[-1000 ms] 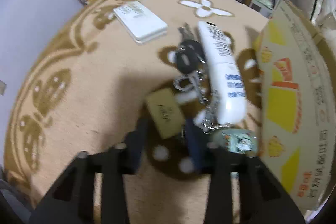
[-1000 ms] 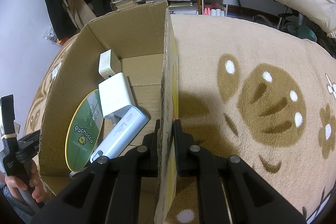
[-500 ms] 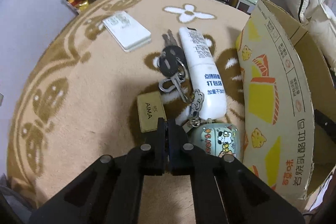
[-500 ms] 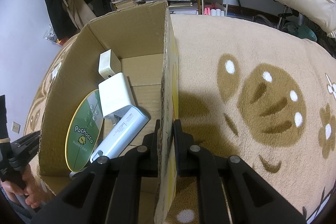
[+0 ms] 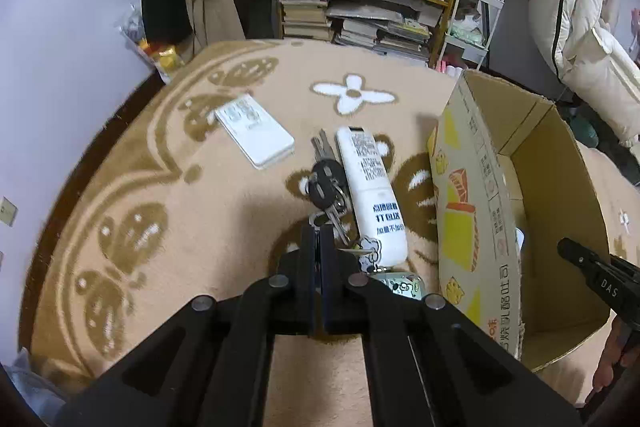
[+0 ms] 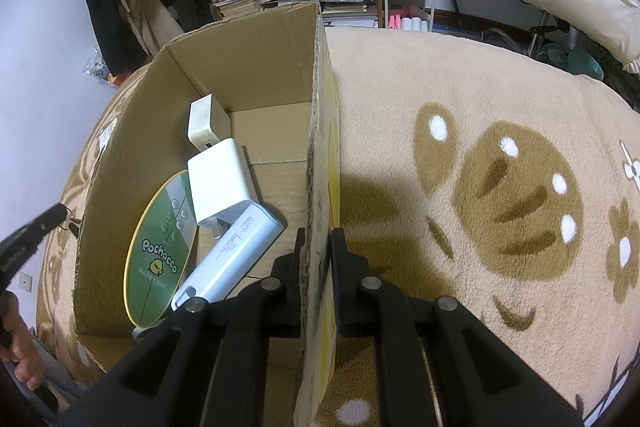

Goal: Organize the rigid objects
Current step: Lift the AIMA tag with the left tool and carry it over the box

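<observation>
The black left gripper (image 5: 319,231) is pinched tight, fingers together over the beige patterned rug (image 5: 200,211); whether the bunch of metal keys with a black fob (image 5: 326,187) at its twelve o'clock is caught in the tips, I cannot tell. A long white remote control (image 5: 374,187) lies at one o'clock, touching the keys. A small cartoon-printed charm (image 5: 402,285) peeks out, half hidden by the finger. The black right gripper (image 6: 316,247) clamps the brown cardboard box's (image 6: 256,67) wall. Inside, at ten o'clock, lies a pale blue power bank (image 6: 232,259).
</observation>
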`<state>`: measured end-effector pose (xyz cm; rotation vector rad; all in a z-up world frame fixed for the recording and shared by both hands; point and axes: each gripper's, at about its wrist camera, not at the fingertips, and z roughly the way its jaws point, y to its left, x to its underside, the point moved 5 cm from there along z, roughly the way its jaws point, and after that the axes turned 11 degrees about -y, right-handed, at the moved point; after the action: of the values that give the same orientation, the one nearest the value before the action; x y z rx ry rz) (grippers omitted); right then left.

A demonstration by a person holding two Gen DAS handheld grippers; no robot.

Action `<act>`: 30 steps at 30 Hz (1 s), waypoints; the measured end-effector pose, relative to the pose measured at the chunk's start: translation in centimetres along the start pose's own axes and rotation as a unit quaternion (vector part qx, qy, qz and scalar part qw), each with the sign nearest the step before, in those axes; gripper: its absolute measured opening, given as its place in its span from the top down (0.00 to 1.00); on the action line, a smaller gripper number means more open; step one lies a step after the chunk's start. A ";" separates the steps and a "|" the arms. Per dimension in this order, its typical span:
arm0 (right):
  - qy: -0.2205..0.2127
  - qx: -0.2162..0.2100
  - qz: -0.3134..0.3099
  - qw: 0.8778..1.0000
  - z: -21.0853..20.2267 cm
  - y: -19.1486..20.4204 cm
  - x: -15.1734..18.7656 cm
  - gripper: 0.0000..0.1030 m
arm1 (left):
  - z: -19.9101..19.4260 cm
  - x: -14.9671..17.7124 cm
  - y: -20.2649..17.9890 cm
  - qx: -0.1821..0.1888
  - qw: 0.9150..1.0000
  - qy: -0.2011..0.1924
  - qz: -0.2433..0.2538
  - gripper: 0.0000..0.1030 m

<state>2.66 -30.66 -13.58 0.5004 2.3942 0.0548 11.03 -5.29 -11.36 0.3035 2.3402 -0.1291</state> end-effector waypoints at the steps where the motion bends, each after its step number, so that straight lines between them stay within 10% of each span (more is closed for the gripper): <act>1: 0.000 0.000 -0.001 1.000 0.0 0.0 0.0 0.90 | -0.4 -0.3 -0.1 -0.005 1.000 -0.006 0.006 0.98; 20: 0.000 -0.001 0.000 1.000 0.0 0.0 0.0 0.90 | -9.0 -5.1 -4.9 0.030 0.991 -0.109 0.068 0.98; 30: 0.000 0.000 0.000 1.000 0.0 0.0 0.0 0.90 | -9.0 -4.3 -9.0 0.069 0.991 -0.090 0.073 0.98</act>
<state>2.67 -30.64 -13.61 0.5004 2.3947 0.0555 5.52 -13.09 -1.96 0.5079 2.1272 -0.2375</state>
